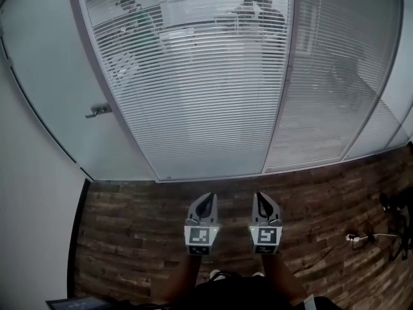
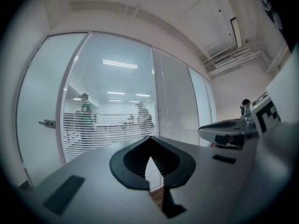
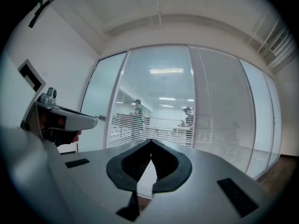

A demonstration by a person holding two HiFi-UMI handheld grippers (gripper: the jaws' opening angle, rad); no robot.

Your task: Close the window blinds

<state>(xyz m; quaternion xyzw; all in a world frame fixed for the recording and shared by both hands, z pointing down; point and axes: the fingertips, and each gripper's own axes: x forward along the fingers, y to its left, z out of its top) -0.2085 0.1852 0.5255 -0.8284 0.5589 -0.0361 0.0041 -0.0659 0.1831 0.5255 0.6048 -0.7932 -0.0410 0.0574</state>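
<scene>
White slatted window blinds [image 1: 200, 89] hang inside a glazed office wall ahead; their slats stand open enough that people show behind them. The same blinds [image 2: 110, 101] fill the middle of the left gripper view and the blinds [image 3: 159, 106] the right gripper view. My left gripper [image 1: 205, 199] and right gripper [image 1: 262, 199] are held side by side, level, well short of the glass. Both are shut with nothing between the jaws. From the left gripper view the right gripper [image 2: 233, 129] shows at the right; from the right gripper view the left gripper [image 3: 65, 118] shows at the left.
A glass door with a metal handle [image 1: 98, 110] stands left of the blinds. A second blind panel [image 1: 335, 76] hangs to the right. Dark wood-plank floor [image 1: 129, 231] lies below, with cables and a plug [image 1: 361, 239] at the right. Two people [image 1: 139, 18] sit behind the glass.
</scene>
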